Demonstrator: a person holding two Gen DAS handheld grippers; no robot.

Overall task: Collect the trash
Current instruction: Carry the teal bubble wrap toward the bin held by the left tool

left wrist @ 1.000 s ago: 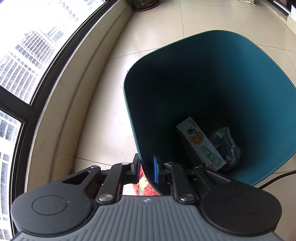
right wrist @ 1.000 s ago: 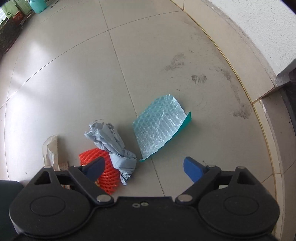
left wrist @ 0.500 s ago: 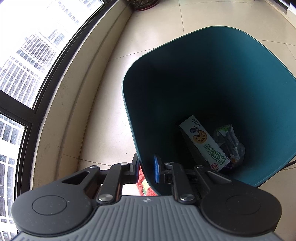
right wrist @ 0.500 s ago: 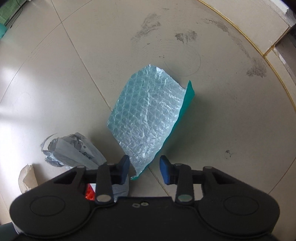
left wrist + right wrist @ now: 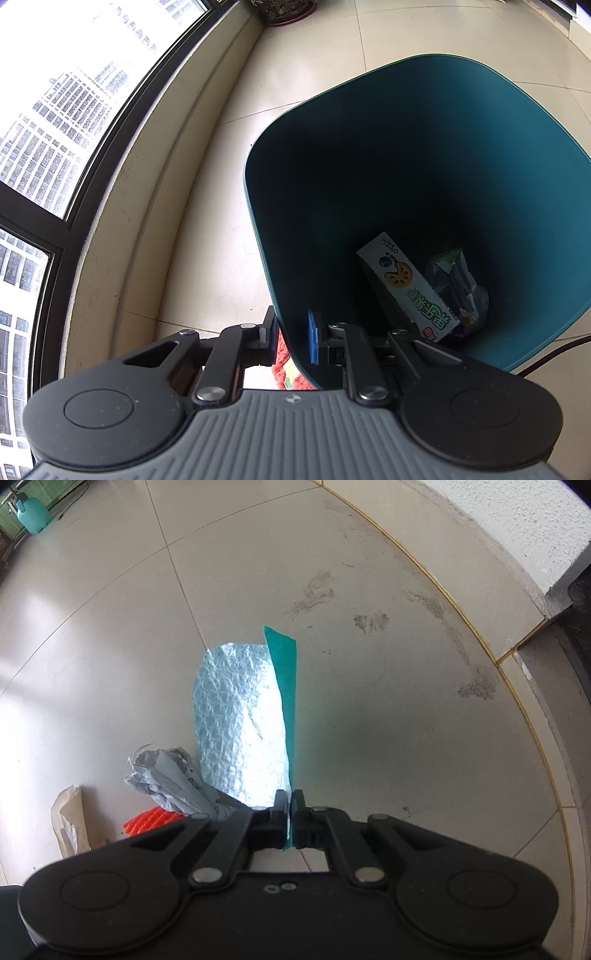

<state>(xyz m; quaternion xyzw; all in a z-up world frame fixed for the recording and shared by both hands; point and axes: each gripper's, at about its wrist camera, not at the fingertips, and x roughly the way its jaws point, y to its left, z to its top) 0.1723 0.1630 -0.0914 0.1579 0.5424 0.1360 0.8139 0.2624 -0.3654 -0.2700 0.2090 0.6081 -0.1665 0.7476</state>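
the right gripper (image 5: 290,814) has snapped shut since a second ago, when its jaws stood wide above the floor; now they pinch the near edge of the bubble-wrap mailer (image 5: 240,723), which hangs ahead of the fingers, its teal face (image 5: 284,675) edge-on. so this piece looks ready to carry to the bin. to the left of the fingers a crumpled grey bag (image 5: 170,775), an orange foam net (image 5: 151,819) and a scrap of brown paper (image 5: 68,812) still lie on the tiles. the hand points steeply down. the left gripper (image 5: 293,339) has not budged: it clamps the near rim of the teal trash bin (image 5: 424,122), angled down into it, where a biscuit box (image 5: 406,284) and a plastic wrapper (image 5: 458,284) lie just ahead
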